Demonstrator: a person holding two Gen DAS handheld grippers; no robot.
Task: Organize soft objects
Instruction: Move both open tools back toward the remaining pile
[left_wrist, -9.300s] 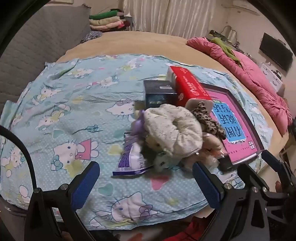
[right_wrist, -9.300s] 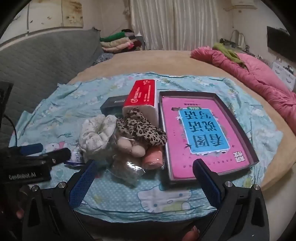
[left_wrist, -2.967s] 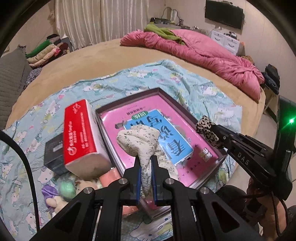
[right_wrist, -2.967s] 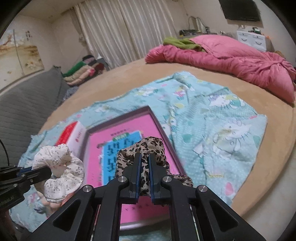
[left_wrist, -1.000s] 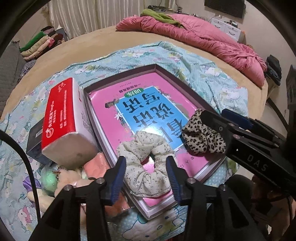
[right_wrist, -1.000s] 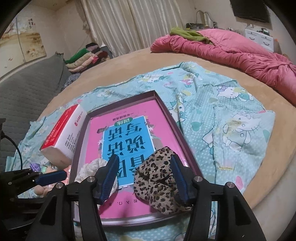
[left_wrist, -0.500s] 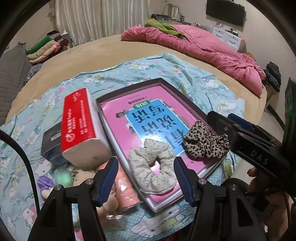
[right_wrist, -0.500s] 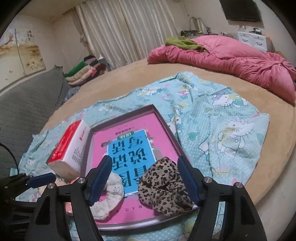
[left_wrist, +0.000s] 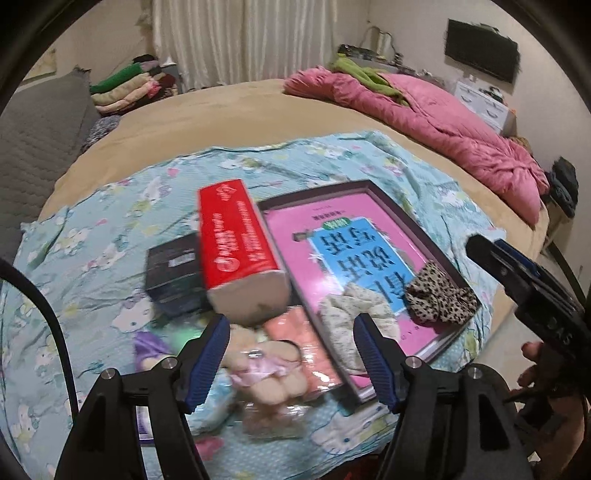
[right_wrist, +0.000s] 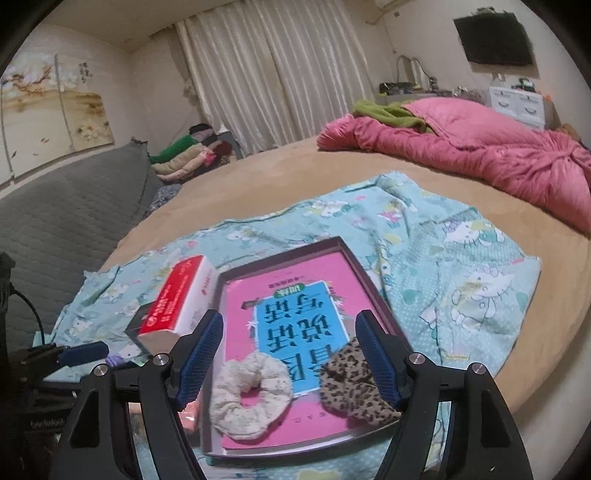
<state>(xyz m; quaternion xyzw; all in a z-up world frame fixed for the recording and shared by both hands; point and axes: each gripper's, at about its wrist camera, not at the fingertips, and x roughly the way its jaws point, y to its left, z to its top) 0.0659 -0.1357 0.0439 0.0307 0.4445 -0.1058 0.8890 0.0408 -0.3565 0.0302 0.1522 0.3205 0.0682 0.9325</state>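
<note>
- Your left gripper (left_wrist: 291, 354) hangs over the near edge of the bed with its blue-padded jaws spreading wider and nothing between the pads; below the gap lies a blurred heap of small plush toys in clear wrapping (left_wrist: 266, 365).
- The cream floral fabric scrunchie (left_wrist: 354, 314) lies just inside your left gripper's right-hand finger, partly hidden behind it, resting in the near end of the shallow dark-rimmed box lid with the pink and blue printed cover (left_wrist: 373, 192).
- Your right gripper (right_wrist: 290, 356) stands well open and grips nothing, poised above the same lid (right_wrist: 280, 254).
- Seen between your right gripper's fingers, the cream scrunchie (right_wrist: 251, 395) sits flat toward the left finger, clear of it.
- The leopard-print fabric scrunchie (right_wrist: 351, 384) lies beside the cream one in the lid, its right edge tucked behind your right gripper's right-hand finger; whether it touches the pad cannot be told.
- In the left wrist view, the leopard scrunchie (left_wrist: 439, 295) rests at the lid's near right corner, well outside the left gripper's span.
- A red and white tissue pack (left_wrist: 236, 247) stands against the lid's left side, with a dark box (left_wrist: 173, 273) behind it.
- Everything rests on a pale blue cartoon-cat sheet (left_wrist: 92, 258) spread over a tan round bed (right_wrist: 295, 170).
</note>
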